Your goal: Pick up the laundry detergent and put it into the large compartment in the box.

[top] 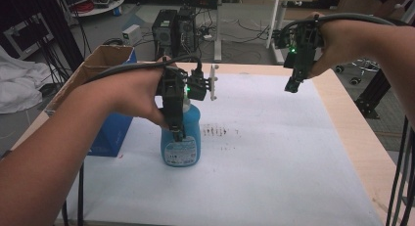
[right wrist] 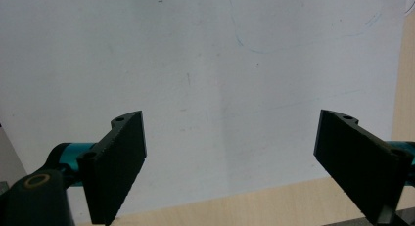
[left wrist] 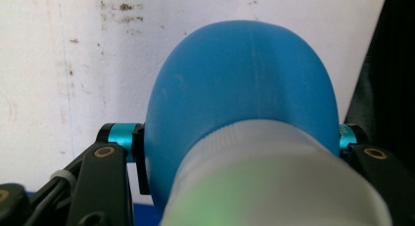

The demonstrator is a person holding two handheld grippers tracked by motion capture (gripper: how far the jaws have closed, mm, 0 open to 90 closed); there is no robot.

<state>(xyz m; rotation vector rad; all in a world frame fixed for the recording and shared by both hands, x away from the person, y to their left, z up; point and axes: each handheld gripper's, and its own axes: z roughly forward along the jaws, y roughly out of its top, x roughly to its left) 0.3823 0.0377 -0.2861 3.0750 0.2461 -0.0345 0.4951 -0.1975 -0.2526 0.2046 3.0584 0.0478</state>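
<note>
1. Your left tool (top: 177, 134) sits left of centre in the high view, pointing down, with its jaws clamped on the shoulders of the blue bottle (top: 181, 138). In the left gripper view the bottle (left wrist: 244, 103) bulges between the two jaws and both pads press against its sides.
2. Your right tool (top: 291, 86) hangs in the upper right of the high view, off the surface. In the right gripper view its jaws stand wide apart with nothing between them, above bare white sheet (right wrist: 205, 79).
3. The bottle stands upright on the white sheet (top: 274, 157), left of centre in the high view. It has a pale label low on its front and a whitish neck at the top. You cannot tell how full it is.
4. A patch of small dark specks (top: 215, 132) marks the sheet just right of the bottle.
5. The surface (top: 359, 152) is light wood, showing as a strip along the right edge of the sheet.
6. An open cardboard box (top: 105, 64) with a blue side stands at the left edge of the surface, near the bottle. What it holds is hidden from you.
7. Beyond the surface, at the top of the high view, the floor carries two dark computer towers (top: 173, 28) and loose cables. White cloth (top: 19, 84) lies at far left.
</note>
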